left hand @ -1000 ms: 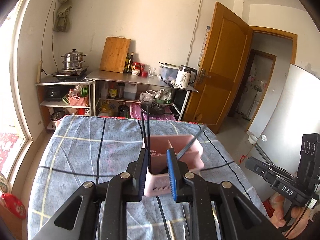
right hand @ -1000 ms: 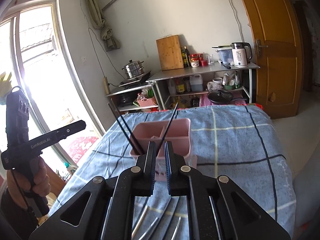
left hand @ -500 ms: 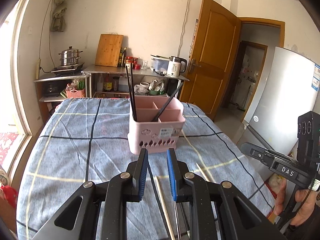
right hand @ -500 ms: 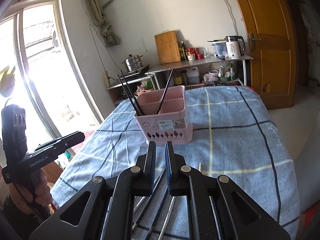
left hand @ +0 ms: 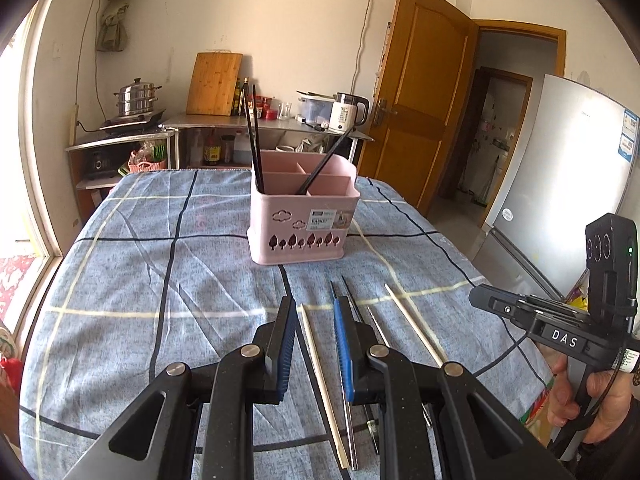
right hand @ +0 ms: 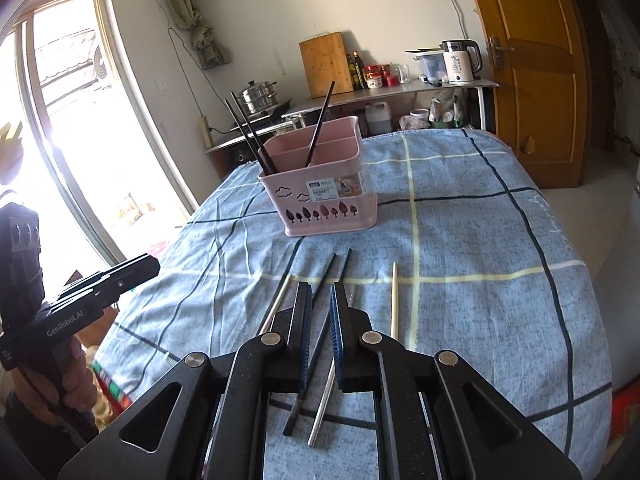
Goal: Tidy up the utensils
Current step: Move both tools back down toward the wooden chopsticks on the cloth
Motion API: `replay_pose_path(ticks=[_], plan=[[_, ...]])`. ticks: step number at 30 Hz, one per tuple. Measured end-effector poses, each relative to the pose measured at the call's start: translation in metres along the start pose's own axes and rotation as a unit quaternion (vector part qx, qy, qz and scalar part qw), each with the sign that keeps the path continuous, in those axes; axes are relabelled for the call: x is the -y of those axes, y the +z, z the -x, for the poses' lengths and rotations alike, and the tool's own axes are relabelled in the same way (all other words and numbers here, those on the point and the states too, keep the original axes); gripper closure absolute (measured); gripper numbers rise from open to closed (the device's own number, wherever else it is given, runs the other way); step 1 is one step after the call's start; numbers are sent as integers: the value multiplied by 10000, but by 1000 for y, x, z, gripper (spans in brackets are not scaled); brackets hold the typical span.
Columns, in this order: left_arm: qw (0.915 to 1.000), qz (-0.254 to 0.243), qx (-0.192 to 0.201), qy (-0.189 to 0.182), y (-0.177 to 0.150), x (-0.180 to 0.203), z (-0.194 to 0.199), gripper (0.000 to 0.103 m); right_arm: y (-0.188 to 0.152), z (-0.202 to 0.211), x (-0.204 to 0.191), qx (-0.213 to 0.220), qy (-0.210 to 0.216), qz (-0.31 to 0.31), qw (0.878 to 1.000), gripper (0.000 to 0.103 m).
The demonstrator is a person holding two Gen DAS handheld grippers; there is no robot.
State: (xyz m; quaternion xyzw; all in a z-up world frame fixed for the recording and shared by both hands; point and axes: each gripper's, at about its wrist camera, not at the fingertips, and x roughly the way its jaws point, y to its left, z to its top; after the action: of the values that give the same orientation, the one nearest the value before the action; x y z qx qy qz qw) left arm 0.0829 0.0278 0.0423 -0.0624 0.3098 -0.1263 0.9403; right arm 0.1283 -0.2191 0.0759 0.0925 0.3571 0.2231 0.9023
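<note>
- Left wrist view shows the left gripper (left hand: 315,306) with its blue-padded jaws apart and nothing between them, hovering over the blue checked cloth (left hand: 140,264) that covers the tabletop.
- A pale wooden chopstick (left hand: 320,376) lies on the cloth under the gap between those jaws; a second pale chopstick (left hand: 414,324) lies further right, with dark chopsticks (left hand: 352,300) and a metal one between them.
- The pink utensil basket (left hand: 302,220) stands upright further along the tabletop, apart from the loose chopsticks. Two black chopsticks (left hand: 253,140) lean in its left compartment, and one more leans across from the right.
- In the right wrist view the right gripper (right hand: 321,294) has its jaws slightly apart, holding nothing, above a dark chopstick (right hand: 316,344) and a metal chopstick (right hand: 322,404) lying on the cloth.
- A pale chopstick (right hand: 394,300) lies just right of that gripper, another at its left.
- The other handheld unit shows at the edge of each view.
</note>
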Motion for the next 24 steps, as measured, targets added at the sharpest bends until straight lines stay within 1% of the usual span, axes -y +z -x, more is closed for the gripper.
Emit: replay_pose_path(ticks=[13,19,24], plan=[[9989,-42,-457,21,-18,1,-28,84,-8,-15,6,-207,-68,-32,9998,94],[9971,-15,-762,31,-23,-3,-54,84,-11,-26,14,-343,-226,-29,9992,94],[9941,55,-1080,54,-25,-8,-84,84,-12,-43,23,-517,-435,10,9977,94]])
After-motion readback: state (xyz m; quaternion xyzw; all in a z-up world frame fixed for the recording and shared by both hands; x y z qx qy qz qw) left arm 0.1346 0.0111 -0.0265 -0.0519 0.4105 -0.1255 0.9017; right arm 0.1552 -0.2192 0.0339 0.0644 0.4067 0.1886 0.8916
